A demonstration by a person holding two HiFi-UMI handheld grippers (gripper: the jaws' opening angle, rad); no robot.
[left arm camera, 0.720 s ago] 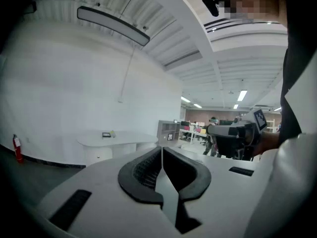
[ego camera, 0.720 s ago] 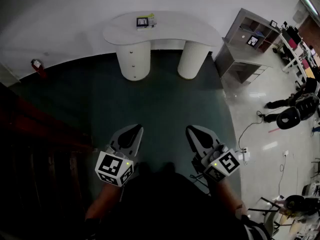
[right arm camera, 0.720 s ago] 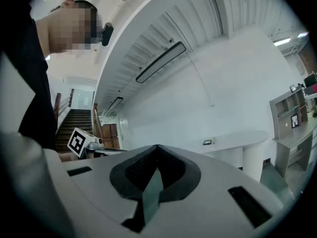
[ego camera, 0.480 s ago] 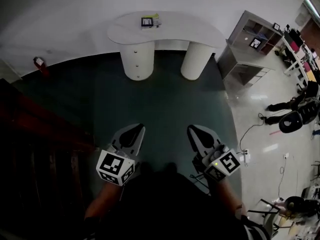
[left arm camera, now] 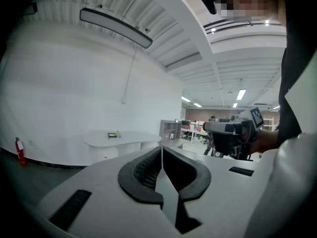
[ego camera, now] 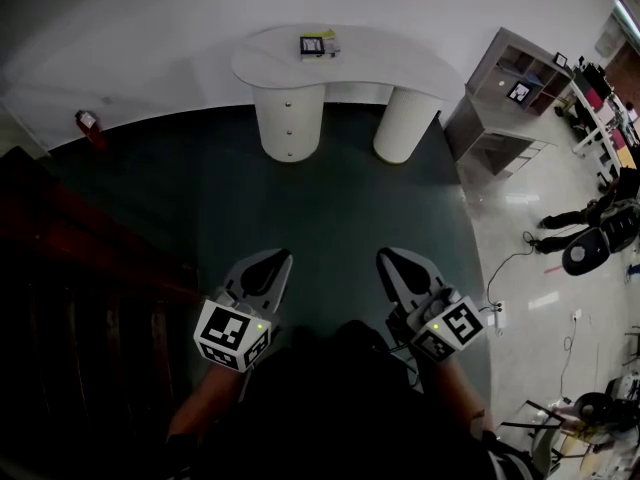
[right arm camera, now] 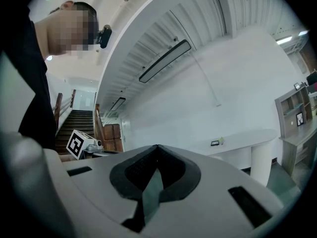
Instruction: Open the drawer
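Under the far bench (ego camera: 375,56), the drawer (ego camera: 290,118) is drifting rightward, still unreached; you are keeping left tongs (ego camera: 270,258) and right tongs (ego camera: 391,257) shut, empty.

A white wall (ego camera: 150,28) meets dark teal floor (ego camera: 330,208), grey shelf unit (ego camera: 497,108) right, wooden staircase (ego camera: 90,268) left.

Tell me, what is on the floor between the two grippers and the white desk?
Nothing: the head view shows only bare dark floor between the left gripper, the right gripper and the white desk.
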